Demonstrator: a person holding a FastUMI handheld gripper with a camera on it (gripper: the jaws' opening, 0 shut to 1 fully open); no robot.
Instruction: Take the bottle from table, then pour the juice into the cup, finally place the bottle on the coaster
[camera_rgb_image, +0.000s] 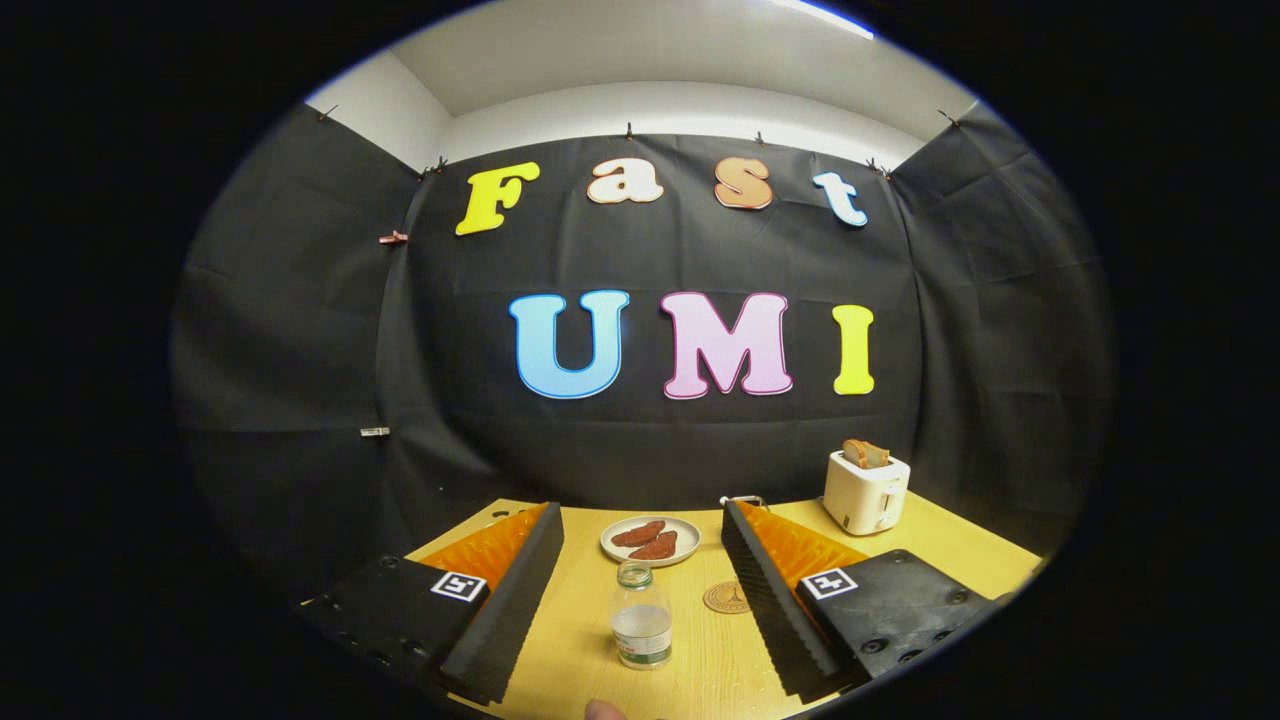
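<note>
A small clear bottle stands upright on the wooden table, between my two fingers and nearer than their tips. It has a band of label near its base and its neck looks uncapped. My gripper is open wide, with both fingers well apart from the bottle. A round brown coaster lies flat just right of the bottle, close to the inner side of the right finger. What may be a cup's pale rim peeks over the right fingertip; the rest of it is hidden.
A white plate with two brown pieces of food sits beyond the bottle, near the table's far edge. A white toaster holding bread stands at the far right. A person's fingertip shows just below the bottle.
</note>
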